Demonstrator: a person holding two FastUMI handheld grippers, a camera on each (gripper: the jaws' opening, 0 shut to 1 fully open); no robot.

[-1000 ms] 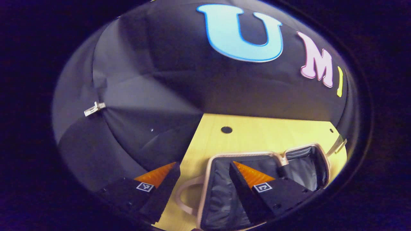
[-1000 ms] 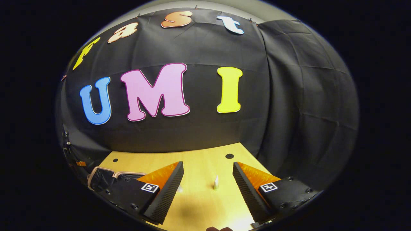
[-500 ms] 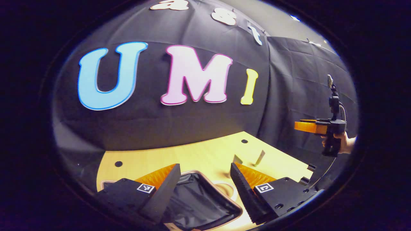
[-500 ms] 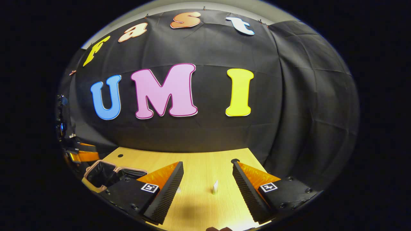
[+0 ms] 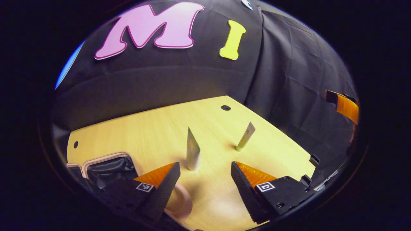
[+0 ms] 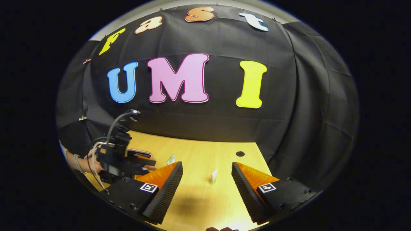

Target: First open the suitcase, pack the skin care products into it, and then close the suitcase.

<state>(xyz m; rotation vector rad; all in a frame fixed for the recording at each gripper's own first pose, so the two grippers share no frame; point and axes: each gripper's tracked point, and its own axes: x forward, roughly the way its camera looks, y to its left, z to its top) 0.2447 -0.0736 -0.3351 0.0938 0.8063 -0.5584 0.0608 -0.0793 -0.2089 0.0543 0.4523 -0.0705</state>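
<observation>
table (image 5: pixel 154 128) carrying all | suitcase (image 5: pixel 109 166) lying open at L edge | L gripper (image 5: pixel 205 170) hovering w/ jaws wide, holding nothing | R gripper (image 6: pixel 207 171) likewise gaping | white tube (image 5: pixel 192 150) & green-cap tube (image 5: pixel 245 137) standing apart mid-table

Table (image 5: pixel 154 128): pale yellow wood grain, before me, lit warm and bright near its front edge. Round dark holes (image 5: pixel 225 107) near its far corners, one (image 5: pixel 75 144) at the left edge. Wall (image 6: pixel 199 128): black cloth, creased, draped behind the far edge and folding round the right side. Pale ceiling strip (image 6: pixel 205 3) above the cloth.
</observation>
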